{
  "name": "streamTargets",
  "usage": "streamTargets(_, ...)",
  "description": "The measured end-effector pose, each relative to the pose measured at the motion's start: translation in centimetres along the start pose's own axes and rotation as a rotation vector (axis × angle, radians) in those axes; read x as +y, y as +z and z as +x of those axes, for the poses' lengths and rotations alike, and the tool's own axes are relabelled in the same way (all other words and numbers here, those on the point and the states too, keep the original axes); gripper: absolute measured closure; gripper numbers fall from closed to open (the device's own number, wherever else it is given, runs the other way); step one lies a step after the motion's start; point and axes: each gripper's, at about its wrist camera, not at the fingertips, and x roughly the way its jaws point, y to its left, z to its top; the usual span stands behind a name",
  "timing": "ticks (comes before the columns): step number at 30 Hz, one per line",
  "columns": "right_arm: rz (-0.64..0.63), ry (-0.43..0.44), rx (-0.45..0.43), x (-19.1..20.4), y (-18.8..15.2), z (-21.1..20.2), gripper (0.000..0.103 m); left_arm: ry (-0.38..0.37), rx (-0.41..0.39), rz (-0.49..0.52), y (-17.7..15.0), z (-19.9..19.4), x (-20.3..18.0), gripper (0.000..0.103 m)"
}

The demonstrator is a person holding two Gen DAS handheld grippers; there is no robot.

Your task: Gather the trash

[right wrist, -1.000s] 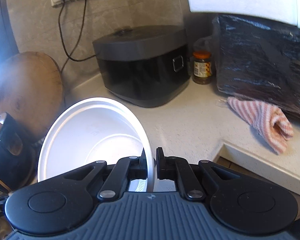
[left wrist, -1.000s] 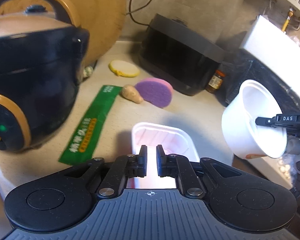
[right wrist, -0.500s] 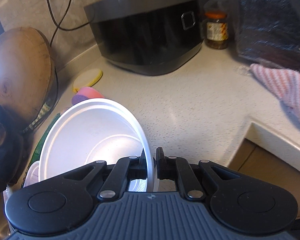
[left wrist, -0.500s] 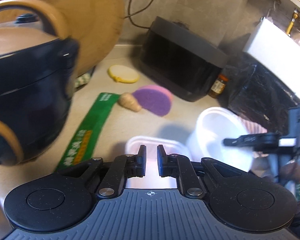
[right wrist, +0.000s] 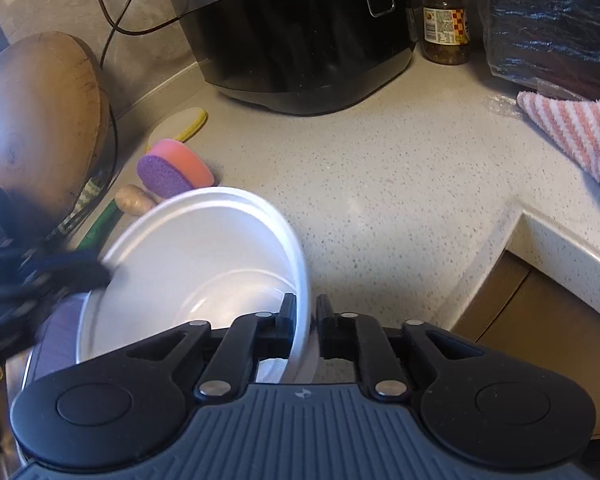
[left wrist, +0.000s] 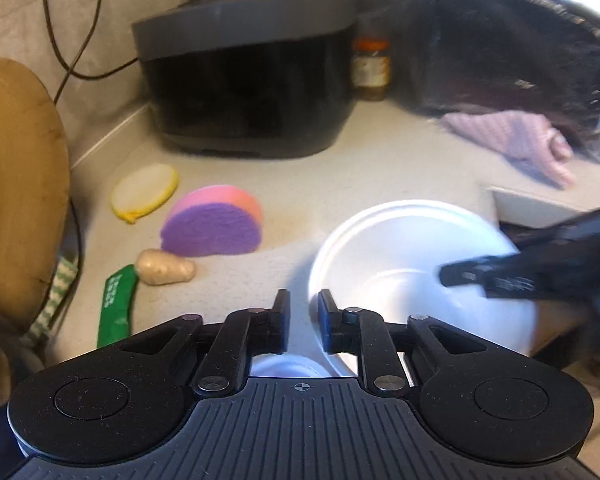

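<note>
A white plastic bowl [right wrist: 204, 256] rests tilted at the counter's near edge, partly over a white tray [left wrist: 288, 366]. My right gripper [right wrist: 304, 312] has the bowl's rim between its jaws, which are opening. A thin gap shows beside the right finger. In the left wrist view the bowl [left wrist: 412, 264] lies just right of my left gripper [left wrist: 304, 308], whose jaws are opening with only the rim's edge at its right finger. The right gripper's fingers [left wrist: 472, 276] reach into the bowl. A green wrapper [left wrist: 118, 308] lies on the left.
A ginger piece [left wrist: 164, 268], a purple-pink sponge [left wrist: 216, 224] and a yellow sponge [left wrist: 144, 190] lie on the speckled counter [right wrist: 380, 184]. Behind stand a black cooker [right wrist: 300, 36], a jar [right wrist: 446, 26] and a foil-wrapped bundle [right wrist: 556, 20]. There is a striped cloth [right wrist: 572, 132] on the right and a wooden board [right wrist: 40, 120] on the left.
The right gripper came down with the bowl to the counter's near edge and its jaws parted a little. The left gripper swung right from the tray to the bowl, and its jaws widened.
</note>
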Motion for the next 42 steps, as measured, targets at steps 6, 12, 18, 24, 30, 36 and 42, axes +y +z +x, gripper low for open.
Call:
streamTargets(6,0.007,0.08,-0.001,-0.3,-0.7,-0.2,0.084,-0.089,0.055,-0.143,1.1,2.3,2.2,0.08)
streamTargets(12,-0.006,0.108,0.01,-0.2,-1.1,0.3,0.085,-0.199,0.162,-0.156,0.1,4.6,1.5,0.067)
streamTargets(18,-0.058,0.101,-0.018,-0.1,-0.6,-0.5,0.084,-0.114,0.188,-0.198,-1.1,5.3,1.5,0.091)
streamTargets(24,-0.097,0.166,-0.111,-1.0,2.7,-3.7,0.062,-0.126,0.026,-0.363,-1.6,1.3,4.2,0.093)
streamTargets(30,-0.138,0.247,-0.223,0.3,8.4,-3.8,0.027,-0.109,-0.097,-0.552,-2.9,-4.0,7.9,0.093)
streamTargets(36,-0.296,0.295,-0.121,5.0,11.8,3.7,0.022,-0.006,-0.156,-0.642,-4.8,-8.1,11.0,0.091)
streamTargets(42,-0.388,0.242,-0.014,9.8,12.8,11.3,0.022,0.072,-0.158,-0.692,-6.4,-10.0,12.6,0.092)
